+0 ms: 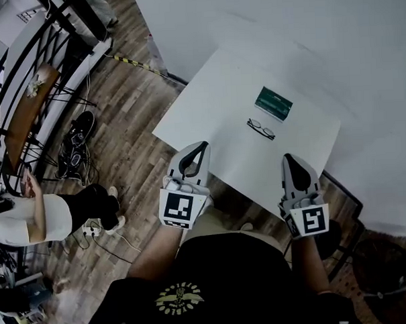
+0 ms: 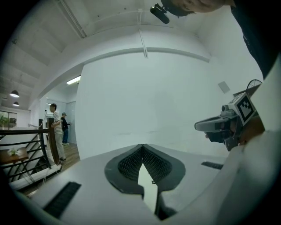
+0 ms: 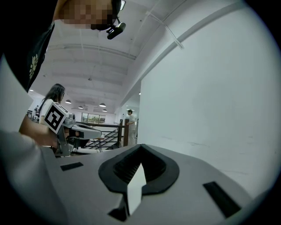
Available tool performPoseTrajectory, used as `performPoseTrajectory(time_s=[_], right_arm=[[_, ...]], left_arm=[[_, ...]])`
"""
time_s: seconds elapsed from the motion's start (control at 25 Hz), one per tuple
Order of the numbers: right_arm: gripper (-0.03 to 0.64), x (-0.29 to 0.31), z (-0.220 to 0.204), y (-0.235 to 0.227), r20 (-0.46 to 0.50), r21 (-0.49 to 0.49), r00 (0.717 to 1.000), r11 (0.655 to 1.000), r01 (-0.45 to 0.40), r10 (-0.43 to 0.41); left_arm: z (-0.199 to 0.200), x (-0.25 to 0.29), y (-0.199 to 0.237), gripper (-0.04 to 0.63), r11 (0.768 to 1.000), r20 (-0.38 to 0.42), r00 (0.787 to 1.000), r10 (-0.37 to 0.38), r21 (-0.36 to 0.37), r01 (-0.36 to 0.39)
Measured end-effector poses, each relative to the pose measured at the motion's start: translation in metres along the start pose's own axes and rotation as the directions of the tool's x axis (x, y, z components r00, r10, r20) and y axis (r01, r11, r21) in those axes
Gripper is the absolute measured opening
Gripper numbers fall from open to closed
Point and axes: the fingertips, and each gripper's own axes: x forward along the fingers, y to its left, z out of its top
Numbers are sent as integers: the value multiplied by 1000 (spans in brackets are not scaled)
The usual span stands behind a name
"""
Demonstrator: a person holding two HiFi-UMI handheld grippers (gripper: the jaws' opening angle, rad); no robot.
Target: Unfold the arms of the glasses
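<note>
Dark-framed glasses (image 1: 261, 128) lie folded on the white table (image 1: 214, 104), just in front of a green case (image 1: 273, 103). My left gripper (image 1: 201, 146) is over the table's near-left edge, well short of the glasses, its tips meeting with nothing between them (image 2: 142, 145). My right gripper (image 1: 288, 158) hovers at the near-right edge, also short of the glasses, and is shut and empty (image 3: 141, 146). Both point roughly level toward the white wall. Each gripper view shows the other gripper off to its side. The glasses cannot be made out in either gripper view.
A person in a white top (image 1: 31, 219) stands on the wooden floor at the left, near shoes (image 1: 75, 147) and a black railing (image 1: 31, 71). Cables lie on the floor. A white wall runs behind the table. A dark round object (image 1: 382, 264) sits at the lower right.
</note>
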Motion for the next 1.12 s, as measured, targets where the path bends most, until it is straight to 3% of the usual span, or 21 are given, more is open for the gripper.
performPoseTrajectory(time_s=[0.2, 0.4, 0.6, 0.76, 1.12], right_arm=[[0, 27, 0, 0, -44, 5, 997, 998, 67, -67], [0, 41, 12, 10, 0, 3, 992, 992, 127, -127], [0, 41, 10, 7, -30, 6, 977, 978, 210, -210], [2, 41, 7, 2, -56, -8, 967, 969, 249, -249], [2, 32, -12, -21, -68, 24, 950, 952, 305, -303]], left_arm=[[2, 18, 29, 8, 999, 4, 999, -49, 1, 49], [4, 31, 49, 8, 993, 25, 992, -120, 11, 120], [8, 42, 56, 8, 980, 32, 979, -199, 28, 198], [4, 53, 54, 8, 966, 33, 966, -256, 48, 255], [-23, 83, 11, 8, 924, -54, 927, -371, 76, 374]])
